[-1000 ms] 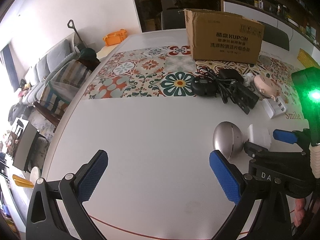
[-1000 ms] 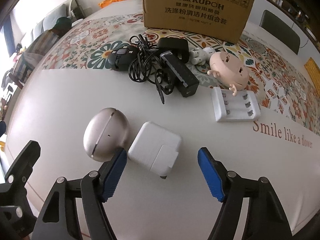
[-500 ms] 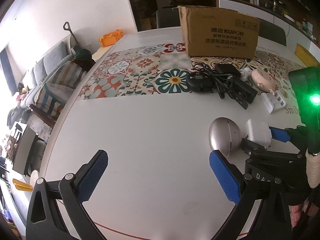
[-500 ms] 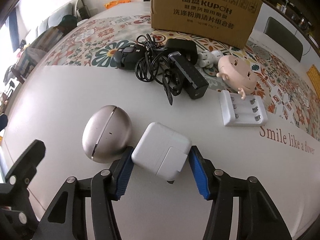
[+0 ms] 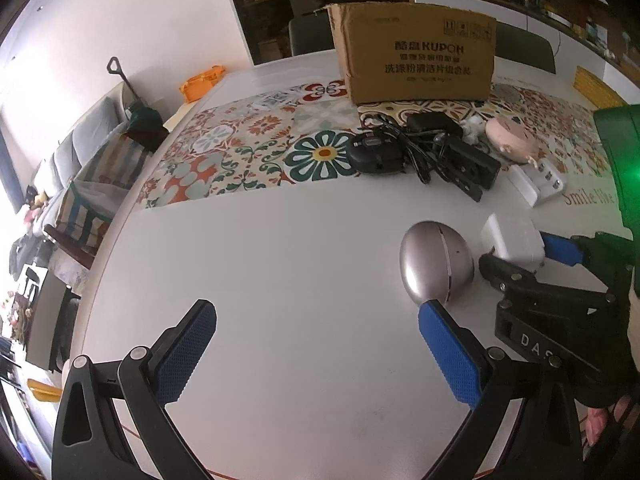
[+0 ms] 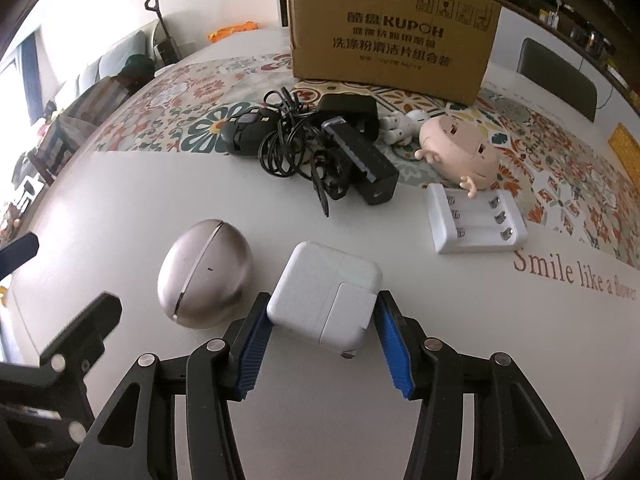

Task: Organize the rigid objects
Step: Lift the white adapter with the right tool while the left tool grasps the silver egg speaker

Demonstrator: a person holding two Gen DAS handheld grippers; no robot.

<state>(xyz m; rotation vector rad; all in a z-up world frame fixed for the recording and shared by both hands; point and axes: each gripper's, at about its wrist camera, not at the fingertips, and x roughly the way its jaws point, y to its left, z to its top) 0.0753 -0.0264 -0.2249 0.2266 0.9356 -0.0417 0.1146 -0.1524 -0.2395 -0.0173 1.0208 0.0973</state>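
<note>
White tabletop (image 6: pixel 500 340) carries the clutter, with a cardboard box (image 6: pixel 392 36) at the back; the right gripper (image 6: pixel 320 344) is closing on the white charger (image 6: pixel 326 296), its blue pads touching both sides near the table's front; the left gripper (image 5: pixel 316 354) gapes wide and empty. Risk: a shallow grip could let the smooth charger twist out, knocking the metallic egg-shaped case (image 6: pixel 204 272) just beside it.

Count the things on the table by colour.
White: 3, power adapter, battery charger, small figure
Black: 4, mouse, cable bundle, plug, long block
Pink: 1, doll head
Metallic: 1, egg-shaped case
Brown: 1, cardboard box
Total: 10
</note>
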